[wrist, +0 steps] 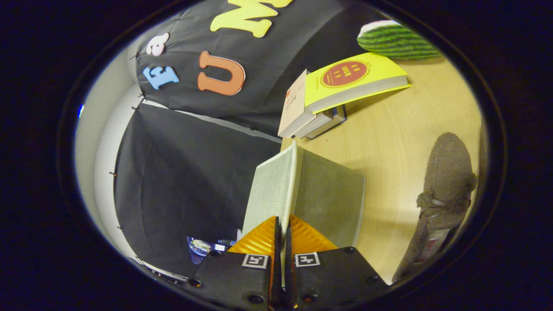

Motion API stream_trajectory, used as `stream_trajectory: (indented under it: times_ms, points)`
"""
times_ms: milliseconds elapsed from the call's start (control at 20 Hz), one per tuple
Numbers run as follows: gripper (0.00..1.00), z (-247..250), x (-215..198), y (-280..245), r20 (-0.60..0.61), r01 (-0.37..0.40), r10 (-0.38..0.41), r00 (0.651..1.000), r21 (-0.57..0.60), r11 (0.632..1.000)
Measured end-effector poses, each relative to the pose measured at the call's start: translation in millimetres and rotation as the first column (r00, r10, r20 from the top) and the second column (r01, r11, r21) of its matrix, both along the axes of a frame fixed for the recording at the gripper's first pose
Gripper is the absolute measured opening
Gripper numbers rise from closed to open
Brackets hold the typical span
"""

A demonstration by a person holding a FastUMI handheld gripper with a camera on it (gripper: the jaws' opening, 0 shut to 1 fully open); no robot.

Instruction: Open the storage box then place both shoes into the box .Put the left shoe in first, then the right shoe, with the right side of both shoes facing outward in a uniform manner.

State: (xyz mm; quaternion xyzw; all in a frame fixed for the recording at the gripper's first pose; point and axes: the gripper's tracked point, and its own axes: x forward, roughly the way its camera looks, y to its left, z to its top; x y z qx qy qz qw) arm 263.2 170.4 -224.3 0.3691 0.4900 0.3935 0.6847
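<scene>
The lid is pinched edge-on between the fingers of the gripper, so the box is being opened; a shoe is seen lying right of the fingers, unpacked; both shoes remain to be placed.

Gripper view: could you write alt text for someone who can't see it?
The gripper is shut on the thin edge of a grey-green fabric storage box lid, lifted above a light wooden table. A fuzzy brown shoe lies beside it; beyond are a stack of books, yellow on top, and a watermelon-striped cushion.
</scene>
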Motion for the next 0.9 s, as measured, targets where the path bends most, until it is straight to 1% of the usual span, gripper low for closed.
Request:
stream_trajectory:
  times_ms: [100,200,350,550,700,800,900]
  points:
    - [0.08,16,-3,5,0.038,0.004,-0.003,0.999,-0.039,0.999]
    - [0.08,44,-12,12,0.068,0.004,-0.002,0.998,-0.038,0.999]
    - [0.08,80,-24,24,0.124,0.010,-0.002,0.992,-0.067,0.998]
    - [0.08,126,-41,51,0.209,0.016,0.007,0.978,-0.109,0.994]
    - [0.08,149,-54,75,0.255,0.018,0.024,0.967,-0.162,0.987]
    - [0.08,159,-58,93,0.271,0.045,0.010,0.962,-0.195,0.980]
    - [0.08,166,-54,111,0.295,0.098,-0.029,0.955,-0.222,0.970]
